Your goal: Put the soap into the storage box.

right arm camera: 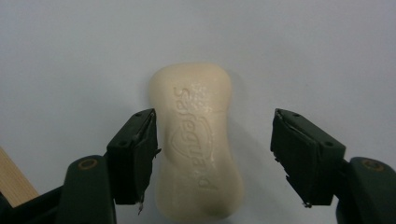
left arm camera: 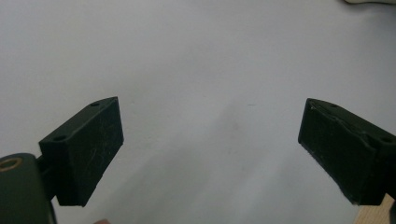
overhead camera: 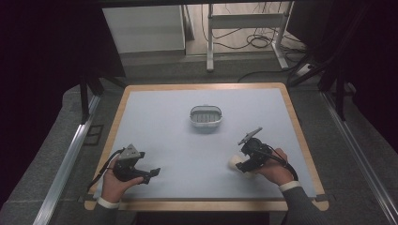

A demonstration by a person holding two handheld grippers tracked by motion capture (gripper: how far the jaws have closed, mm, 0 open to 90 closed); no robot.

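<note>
Right claw (right arm camera: 212,154) wide, straddling soap bar (right arm camera: 198,140) (pre-grasp); next: close. Left claw (left arm camera: 210,149) wide, idle over counter (left arm camera: 187,56).

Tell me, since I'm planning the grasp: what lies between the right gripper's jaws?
A soap bar, lying on the table between the open jaws, in the right gripper view.

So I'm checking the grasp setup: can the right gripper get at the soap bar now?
Probably yes: the right gripper is open with the soap bar between its jaws, nothing blocking.
</note>
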